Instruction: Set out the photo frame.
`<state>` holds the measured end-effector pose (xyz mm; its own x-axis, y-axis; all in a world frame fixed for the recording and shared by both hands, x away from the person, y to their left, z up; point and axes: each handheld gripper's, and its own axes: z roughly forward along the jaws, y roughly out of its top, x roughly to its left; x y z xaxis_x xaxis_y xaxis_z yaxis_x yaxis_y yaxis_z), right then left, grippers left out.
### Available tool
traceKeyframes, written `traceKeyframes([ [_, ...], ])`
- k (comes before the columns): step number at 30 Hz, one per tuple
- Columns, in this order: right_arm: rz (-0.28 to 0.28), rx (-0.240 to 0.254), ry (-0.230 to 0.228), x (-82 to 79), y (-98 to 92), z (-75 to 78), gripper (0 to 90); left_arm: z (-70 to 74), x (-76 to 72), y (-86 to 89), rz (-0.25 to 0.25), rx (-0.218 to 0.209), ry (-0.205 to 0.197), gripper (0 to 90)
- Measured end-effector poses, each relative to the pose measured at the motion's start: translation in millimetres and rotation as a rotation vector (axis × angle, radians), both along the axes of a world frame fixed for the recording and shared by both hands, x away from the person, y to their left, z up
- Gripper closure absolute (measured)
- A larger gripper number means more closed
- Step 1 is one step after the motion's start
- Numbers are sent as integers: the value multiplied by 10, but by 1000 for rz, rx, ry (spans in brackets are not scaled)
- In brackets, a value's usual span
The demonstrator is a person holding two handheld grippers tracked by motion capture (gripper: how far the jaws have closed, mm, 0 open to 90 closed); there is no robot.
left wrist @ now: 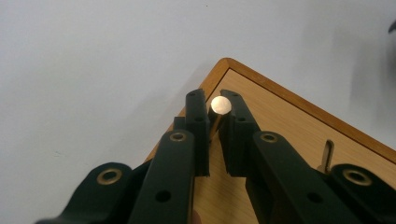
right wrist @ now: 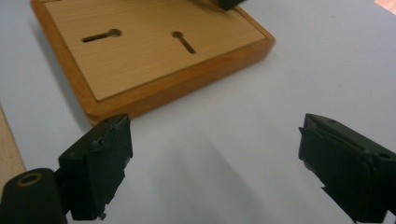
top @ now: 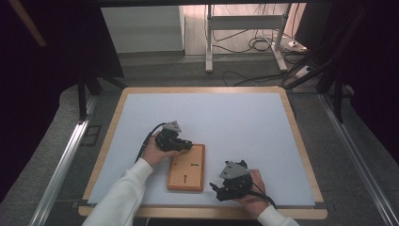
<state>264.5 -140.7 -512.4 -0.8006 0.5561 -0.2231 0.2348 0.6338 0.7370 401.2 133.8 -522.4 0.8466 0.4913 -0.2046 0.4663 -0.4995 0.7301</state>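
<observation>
Lying at the lower centre of the high view, a wooden board (top: pixel 187 167) with a raised darker rim rests flat on the pale blue mat (top: pixel 235 122); two keyhole slots (right wrist: pixel 100 36) are cut into its face, seen in the upper left of the right gripper view. Nothing stands between the board and either gripper.

The left gripper (top: pixel 175 140), held in the left hand (top: pixel 155 153) at the board's upper left corner, has its jaws drawn together on a small metal peg (left wrist: pixel 220 105). In the left gripper view the peg's round bright end shows at centre frame between the two black fingertips (left wrist: pixel 196 105), above the board's corner. No earlier state is pictured.

The right gripper (top: pixel 230 181), held in the right hand (top: pixel 254 188) at the lower right of the high view, sits just beside the board's right edge. Its jaws stand wide apart over bare mat, with nothing between them.

The mat covers a table with a light wooden border (top: pixel 301 141). Beyond it, at the top of the high view, are grey floor (top: pixel 155 70), a white metal stand (top: pixel 244 28) and loose cables (top: pixel 256 44); dark curtains flank both sides.
</observation>
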Motion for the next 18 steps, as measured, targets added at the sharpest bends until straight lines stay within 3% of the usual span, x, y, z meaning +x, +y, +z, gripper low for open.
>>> traceKeyframes([
  [9, 56, -48, -37, -103, 275, -53, 53, 8, 92, 24, 1, -21, 74, 827],
  [11, 65, -66, -63, -117, 363, -68, 51, 11, 120, 29, 1, -26, 94, 827],
  [18, 100, -129, -101, -128, 576, -135, 48, 11, 178, 39, -8, -34, 117, 829],
])
